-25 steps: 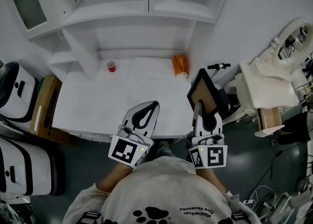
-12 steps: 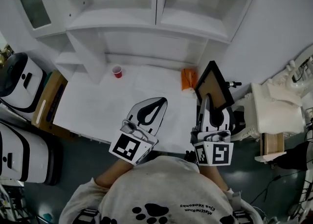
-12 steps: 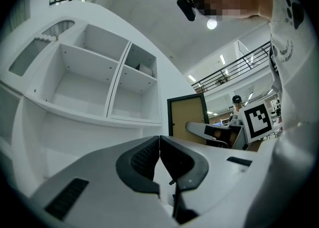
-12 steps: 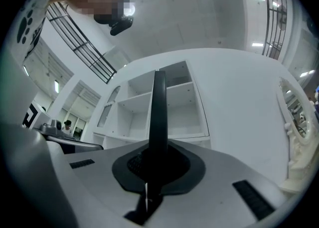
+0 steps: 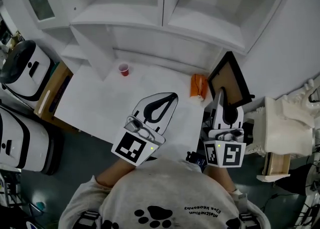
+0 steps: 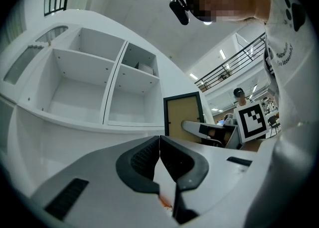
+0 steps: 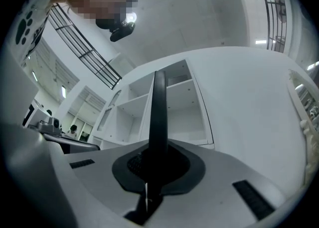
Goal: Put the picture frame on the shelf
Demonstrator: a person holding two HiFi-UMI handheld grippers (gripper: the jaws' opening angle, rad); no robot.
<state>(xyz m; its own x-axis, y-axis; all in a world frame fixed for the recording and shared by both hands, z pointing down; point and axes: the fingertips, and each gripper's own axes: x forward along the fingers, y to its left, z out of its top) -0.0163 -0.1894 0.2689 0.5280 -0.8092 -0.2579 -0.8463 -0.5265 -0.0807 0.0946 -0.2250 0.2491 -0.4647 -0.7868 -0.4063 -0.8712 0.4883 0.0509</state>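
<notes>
A black-rimmed picture frame (image 5: 229, 79) with a brown backing stands tilted over the table's right end, and my right gripper (image 5: 220, 93) is shut on its lower edge. The right gripper view has the frame (image 7: 159, 112) edge-on, rising between the jaws toward the white shelf unit (image 7: 177, 100). My left gripper (image 5: 171, 97) hovers over the table, jaws shut with nothing in them. From the left gripper view (image 6: 159, 140) the frame (image 6: 183, 115) appears to the right of the shelf compartments (image 6: 79, 85). The shelf unit (image 5: 150, 20) stands behind the table.
On the white table (image 5: 100, 103) stand a small red cup (image 5: 123, 69) and an orange packet (image 5: 198, 86) near the back. White rounded cases (image 5: 20, 68) and a cardboard box (image 5: 52, 93) sit at the left. Ornate white furniture (image 5: 290, 123) stands at the right.
Both grippers have moved forward and up toward the shelf unit. The picture frame has travelled with the right gripper and now sits beyond the orange packet.
</notes>
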